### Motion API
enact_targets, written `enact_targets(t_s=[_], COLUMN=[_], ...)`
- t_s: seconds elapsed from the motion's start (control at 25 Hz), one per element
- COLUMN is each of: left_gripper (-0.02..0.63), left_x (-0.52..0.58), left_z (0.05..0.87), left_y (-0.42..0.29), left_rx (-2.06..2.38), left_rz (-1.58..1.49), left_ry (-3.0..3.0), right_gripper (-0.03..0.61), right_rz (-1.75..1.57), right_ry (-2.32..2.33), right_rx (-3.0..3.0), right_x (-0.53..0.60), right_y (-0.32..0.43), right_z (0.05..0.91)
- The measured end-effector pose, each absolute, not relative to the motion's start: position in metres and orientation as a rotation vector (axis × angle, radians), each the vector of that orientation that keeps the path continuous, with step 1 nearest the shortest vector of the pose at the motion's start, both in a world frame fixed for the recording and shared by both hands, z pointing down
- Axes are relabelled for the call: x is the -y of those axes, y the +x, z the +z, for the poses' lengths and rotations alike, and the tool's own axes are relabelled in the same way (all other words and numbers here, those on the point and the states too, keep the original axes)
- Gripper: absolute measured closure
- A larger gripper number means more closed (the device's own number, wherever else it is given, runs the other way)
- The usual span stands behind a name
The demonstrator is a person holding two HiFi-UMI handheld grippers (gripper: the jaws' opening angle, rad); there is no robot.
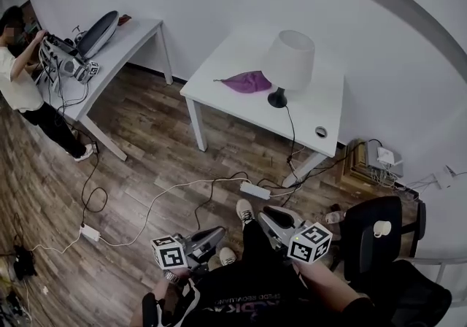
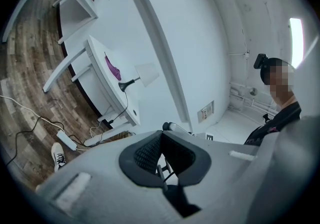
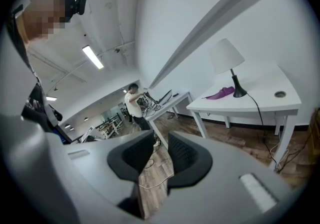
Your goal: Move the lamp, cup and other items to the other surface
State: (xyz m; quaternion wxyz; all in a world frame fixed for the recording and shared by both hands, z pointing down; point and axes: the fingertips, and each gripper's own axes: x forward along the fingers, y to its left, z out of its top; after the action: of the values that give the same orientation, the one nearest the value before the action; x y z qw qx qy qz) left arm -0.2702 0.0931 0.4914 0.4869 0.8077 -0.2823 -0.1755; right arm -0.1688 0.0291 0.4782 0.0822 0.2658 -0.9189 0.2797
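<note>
Head view — lamp (image 1: 288, 61) (white-shaded) well beyond right gripper (image 1: 271, 217).

Matt white table (image 1: 219, 70), wood-grain floor (image 1: 146, 158).

Lamp (image 1: 289, 63) on table (image 1: 314, 103), cloth (image 1: 248, 83) just left of it, cup (image 1: 381, 228) on chair (image 1: 361, 249) at right.

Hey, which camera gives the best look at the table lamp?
The right gripper view: the lamp stands side-on, showing shade, stem, base and cord. The head view sees it from above, the shade mostly hiding the stem. The left gripper view shows it small and tilted.
</note>
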Motion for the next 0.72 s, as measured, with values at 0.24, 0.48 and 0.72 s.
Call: enact_targets(t_s=[0.24, 0.48, 0.72], left_gripper=[0.62, 0.621, 0.621], left_x=[-0.074, -0.048, -0.009], left_z=[0.49, 0.501, 0.501], left_y=[-0.315, -0.355, -0.38], left_rx=[0.86, 1.009, 1.112], left_rz=[-0.489, -0.544, -0.564], left_ry=[1.924, 1.814, 1.759], right_gripper=[0.459, 0.434, 0.401], right_rz=[0.816, 0.765, 0.605], right_ry=[0.826, 0.878, 1.013], right_rx=[2.721, 2.68, 2.59], right_x=[0.043, 0.145, 0.251], right_y=[-0.197, -0.225, -0.238], right_z=[0.489, 0.503, 0.522])
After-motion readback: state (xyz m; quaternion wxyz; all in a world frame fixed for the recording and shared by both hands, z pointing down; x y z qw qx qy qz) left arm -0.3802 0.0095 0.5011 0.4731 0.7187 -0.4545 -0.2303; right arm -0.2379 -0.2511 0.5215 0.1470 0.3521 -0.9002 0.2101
